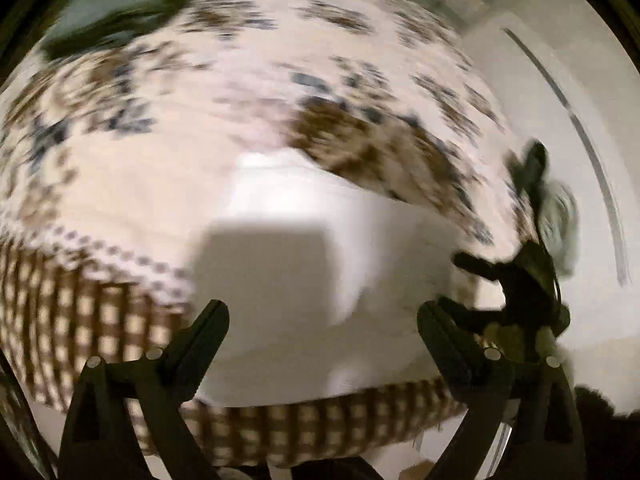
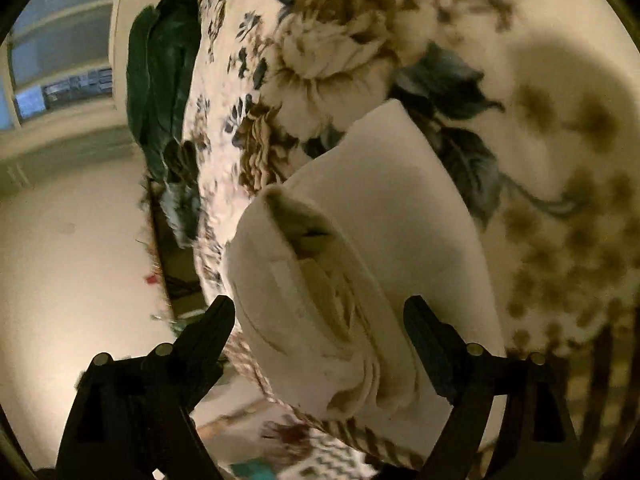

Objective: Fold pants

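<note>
The white pants (image 1: 304, 240) lie folded into a thick stack on a floral bedspread (image 1: 160, 140); this left wrist view is badly blurred. My left gripper (image 1: 322, 312) hangs open over the near end of the stack, nothing between its fingers. A dark blurred shape at the right of that view is my right gripper (image 1: 450, 280), at the stack's right end. In the right wrist view the folded pants (image 2: 360, 240) show layered edges facing the camera. My right gripper (image 2: 318, 308) is open, its fingers standing on either side of the stack's near end without pinching it.
A dark green cloth (image 2: 164, 80) lies at the far side of the bed, also visible as a green cloth (image 1: 120, 8) at top left. The bedspread's checked border (image 1: 280, 432) marks the near bed edge. Pale floor (image 2: 60, 280) and a window (image 2: 60, 60) lie beyond.
</note>
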Available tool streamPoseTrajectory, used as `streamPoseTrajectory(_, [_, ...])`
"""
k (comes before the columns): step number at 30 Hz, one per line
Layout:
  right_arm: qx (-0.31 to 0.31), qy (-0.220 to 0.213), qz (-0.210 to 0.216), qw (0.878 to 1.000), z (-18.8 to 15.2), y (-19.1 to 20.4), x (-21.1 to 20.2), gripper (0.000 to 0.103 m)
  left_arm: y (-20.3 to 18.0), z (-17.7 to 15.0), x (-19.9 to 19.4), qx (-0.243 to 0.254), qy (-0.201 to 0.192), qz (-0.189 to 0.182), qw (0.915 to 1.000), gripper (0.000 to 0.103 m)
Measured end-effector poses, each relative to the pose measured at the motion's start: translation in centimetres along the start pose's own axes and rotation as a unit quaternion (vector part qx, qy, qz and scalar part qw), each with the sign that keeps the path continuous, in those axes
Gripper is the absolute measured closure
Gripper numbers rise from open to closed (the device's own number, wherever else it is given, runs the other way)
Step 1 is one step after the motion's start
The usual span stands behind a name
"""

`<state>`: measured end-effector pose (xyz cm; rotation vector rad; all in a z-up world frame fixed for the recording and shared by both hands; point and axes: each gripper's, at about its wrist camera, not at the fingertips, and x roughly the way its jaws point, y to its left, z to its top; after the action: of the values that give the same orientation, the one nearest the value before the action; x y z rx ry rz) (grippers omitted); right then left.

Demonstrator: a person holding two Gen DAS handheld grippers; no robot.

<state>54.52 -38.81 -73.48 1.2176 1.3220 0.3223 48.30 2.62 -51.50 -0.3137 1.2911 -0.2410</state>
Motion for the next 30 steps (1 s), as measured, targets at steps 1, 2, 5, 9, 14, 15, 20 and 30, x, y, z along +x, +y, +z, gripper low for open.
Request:
streamPoseTrajectory(1, [-0.001, 0.006, 0.007, 1.0, 0.4, -0.5, 0.8, 0.014, 1.0, 0.2, 0.0, -0.013, 0.0, 0.008, 0.9999, 0.007])
streamPoseTrajectory(2, [-0.009, 0.014, 0.007, 1.0, 0.7, -0.6, 1.5, 0.014, 2.1, 0.3, 0.1, -0.027, 0.002, 0.017, 0.9995, 0.007])
streamPoseTrajectory(5, [-0.037, 0.037, -0.005, 0.999, 1.3, -0.2, 3.3, 0.007, 4.9, 0.7, 0.3, -0.066, 0.002, 0.042, 0.9969, 0.007])
streamPoseTrajectory(9, [-0.101, 0.065, -0.024, 0.992, 0.6, 2.5, 4.7, 0.01, 6.4, 1.1, 1.0, -0.086, -0.003, 0.07, 0.9938, 0.007])
streamPoseTrajectory(14, [-0.212, 0.063, -0.131, 0.966, -2.0, 6.8, 6.3, 0.082, 6.0, 1.7, 1.8, -0.09, 0.0, 0.079, 0.9929, 0.007])
streamPoseTrajectory(15, [-0.204, 0.052, -0.139, 0.968, -2.0, 6.9, 5.7, 0.083, 5.8, 1.9, 1.8, -0.089, 0.001, 0.075, 0.9932, 0.007])
streamPoseTrajectory(20, [-0.173, -0.028, -0.141, 0.974, -3.2, 7.0, -1.8, 0.086, 4.1, 3.1, 1.7, -0.07, -0.004, 0.058, 0.9958, 0.007])
streamPoseTrajectory(30, [-0.069, -0.081, -0.225, 0.969, -1.2, -2.7, -9.5, 0.087, -1.1, 7.1, 9.2, -0.052, 0.063, -0.014, 0.9966, 0.007])
